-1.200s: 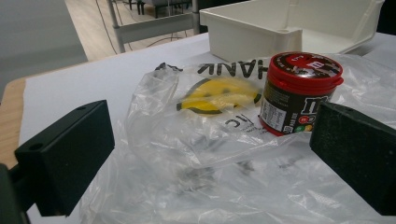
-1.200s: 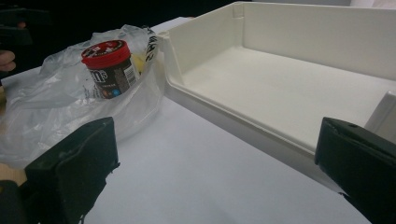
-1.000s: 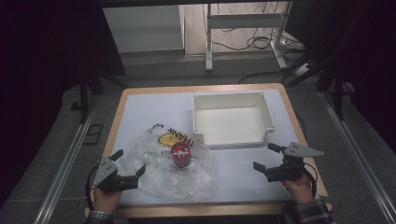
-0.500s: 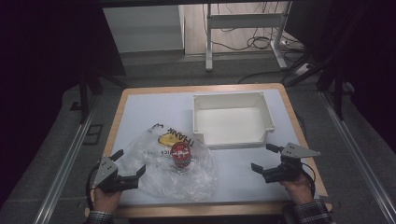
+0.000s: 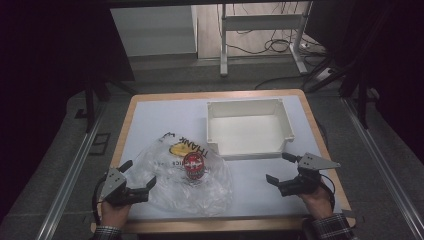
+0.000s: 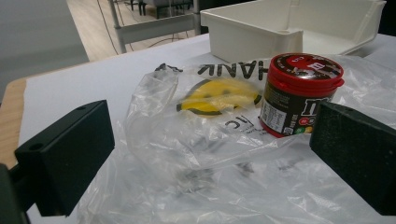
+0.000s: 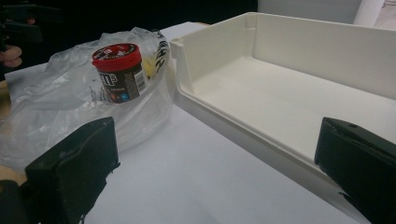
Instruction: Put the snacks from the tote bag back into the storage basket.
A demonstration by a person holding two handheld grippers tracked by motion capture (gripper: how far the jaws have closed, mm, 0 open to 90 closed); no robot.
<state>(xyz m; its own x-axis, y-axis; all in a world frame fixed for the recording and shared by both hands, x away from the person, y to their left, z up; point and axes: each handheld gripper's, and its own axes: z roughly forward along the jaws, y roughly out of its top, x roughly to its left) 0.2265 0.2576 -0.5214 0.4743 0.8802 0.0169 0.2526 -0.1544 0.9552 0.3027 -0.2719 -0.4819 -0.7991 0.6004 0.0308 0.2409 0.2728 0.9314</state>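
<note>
A clear plastic bag (image 5: 190, 180) printed with a yellow smiley and black letters lies crumpled on the white table top. On it stands a dark candy jar with a red lid (image 5: 194, 165), upright; the same jar (image 6: 299, 93) shows in the left gripper view and the jar (image 7: 119, 72) in the right gripper view. My left gripper (image 5: 137, 181) rests at the bag's front left edge, open, nothing between its jaws. My right gripper (image 5: 278, 168) is open at the front right, just in front of the white bin (image 5: 248, 129), clear of the bag.
The white open-topped bin (image 7: 289, 93) is empty and sits at the table's back right. The table has a wooden rim (image 5: 122, 130). Dark floor, metal rails and a desk frame with cables (image 5: 260, 40) lie beyond it.
My right gripper has shifted slightly left and toward the front edge. The left gripper has edged a little closer to the bag. Bag and jar have not moved.
</note>
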